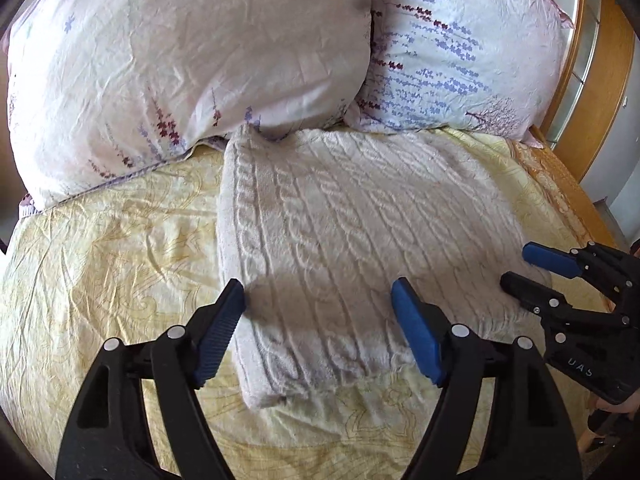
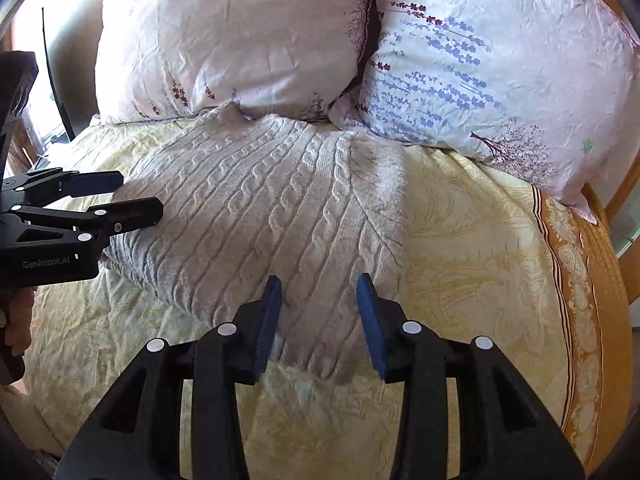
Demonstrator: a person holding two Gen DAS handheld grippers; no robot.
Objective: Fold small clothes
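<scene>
Bed point(image 1: 100, 240) first: its yellow patterned sheet is creased and loose, so a pinch taken too deep at the sweater's edge would likely catch sheet along with knit and drag both. Two flowered pillows point(image 1: 192, 60) stand at the head, and the far edge of the sweater touches them; any push forward would probably bunch the knit against them and spoil the shape.

Sweater point(image 1: 340, 232), a white cable-knit, lies folded into a thick rectangle in the middle of the bed. The layers look soft and heavy, so lifting one corner alone may let the lower layers slide out and the fold come undone.

Left gripper point(image 1: 320, 320) hovers over the near left corner with jaws wide apart, holding nothing. Right gripper point(image 2: 320, 324) hangs over the near right edge, jaws also apart but narrower, empty. If the two close at uneven depths, the next fold would probably come out skewed.
</scene>
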